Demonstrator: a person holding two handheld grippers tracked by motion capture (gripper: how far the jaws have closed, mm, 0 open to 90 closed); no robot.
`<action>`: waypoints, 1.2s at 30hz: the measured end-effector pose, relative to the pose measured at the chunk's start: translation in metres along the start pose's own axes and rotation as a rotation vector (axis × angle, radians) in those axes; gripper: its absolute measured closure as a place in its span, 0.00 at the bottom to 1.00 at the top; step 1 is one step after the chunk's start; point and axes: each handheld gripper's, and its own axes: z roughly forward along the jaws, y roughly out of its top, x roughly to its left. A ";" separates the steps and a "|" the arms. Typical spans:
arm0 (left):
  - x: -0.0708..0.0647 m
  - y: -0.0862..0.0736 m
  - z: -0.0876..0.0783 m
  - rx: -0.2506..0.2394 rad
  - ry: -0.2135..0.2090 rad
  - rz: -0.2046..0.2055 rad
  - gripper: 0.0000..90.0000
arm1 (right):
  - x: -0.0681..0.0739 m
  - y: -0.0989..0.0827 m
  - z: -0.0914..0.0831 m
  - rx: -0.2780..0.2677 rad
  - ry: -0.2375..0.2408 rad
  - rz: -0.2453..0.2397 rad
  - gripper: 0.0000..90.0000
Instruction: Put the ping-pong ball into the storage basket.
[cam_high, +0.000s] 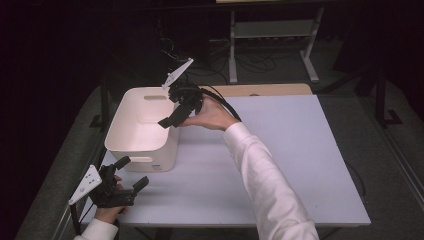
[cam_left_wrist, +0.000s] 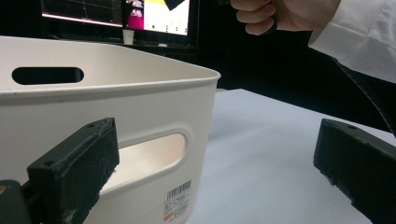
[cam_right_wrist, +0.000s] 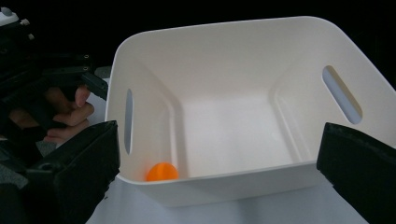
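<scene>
A white plastic bin (cam_high: 142, 125) with handle slots stands on the left part of the table. A small orange ball (cam_right_wrist: 161, 171) lies on its floor, tucked into a corner. My right gripper (cam_high: 177, 112) hovers over the bin's right rim, tilted down into it, jaws wide open and empty (cam_right_wrist: 219, 149). My left gripper (cam_high: 132, 172) is held low near the table's front left edge, just short of the bin's near wall. It is open too, facing the handle slot and barcode label (cam_left_wrist: 180, 203), with nothing between its jaws (cam_left_wrist: 215, 144).
The white table top (cam_high: 280, 150) stretches to the right of the bin. A wooden board (cam_high: 265, 90) lies along the far edge. Beyond it stand a metal frame (cam_high: 272, 35) and cables on a dark floor.
</scene>
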 end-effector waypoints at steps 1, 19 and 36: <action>0.000 0.000 0.000 -0.001 -0.001 0.000 0.00 | 0.000 -0.003 -0.005 -0.006 0.002 0.008 0.00; 0.000 0.000 0.004 -0.004 -0.011 -0.005 0.00 | -0.004 -0.033 -0.040 -0.063 -0.040 0.054 0.00; 0.000 0.000 0.004 -0.001 -0.009 0.007 0.00 | -0.001 -0.052 -0.063 -0.092 -0.060 0.072 0.00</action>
